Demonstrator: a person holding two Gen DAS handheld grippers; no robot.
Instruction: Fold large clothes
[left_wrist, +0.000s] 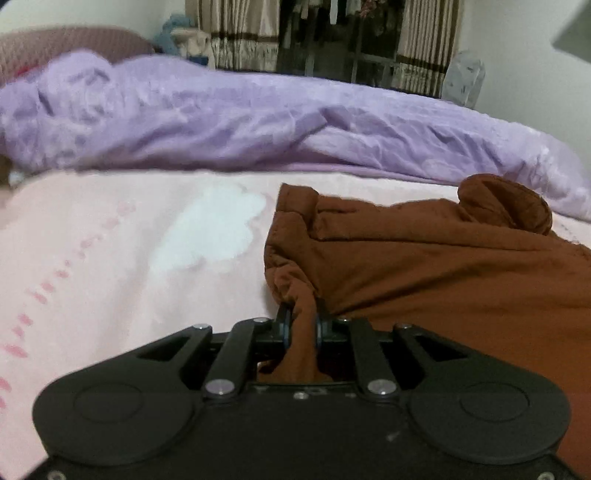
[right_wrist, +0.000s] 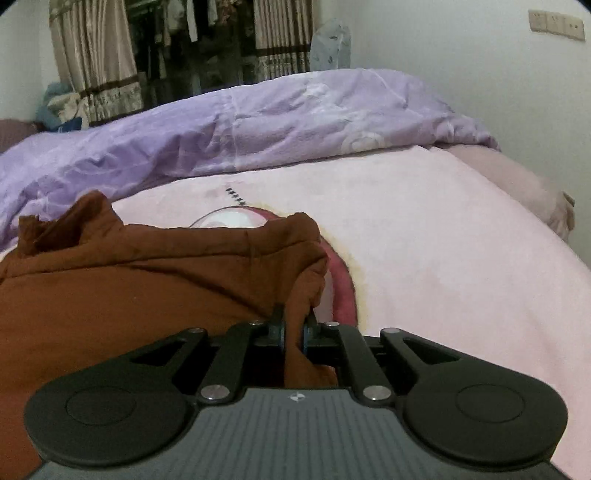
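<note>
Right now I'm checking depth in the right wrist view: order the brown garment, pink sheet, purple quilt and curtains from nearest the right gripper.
1. Brown garment, pinched in the right gripper.
2. Pink sheet, underneath, spreading right.
3. Purple quilt, bunched across the bed behind.
4. Curtains, far wall, upper left.

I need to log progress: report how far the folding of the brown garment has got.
Done: the brown garment lies on the pink sheet, both near corners pinched. In hand: left tongs and right tongs are each shut on bunched fabric. Left: no neat fold shows; the far edge is rumpled, so folding itself remains.
</note>
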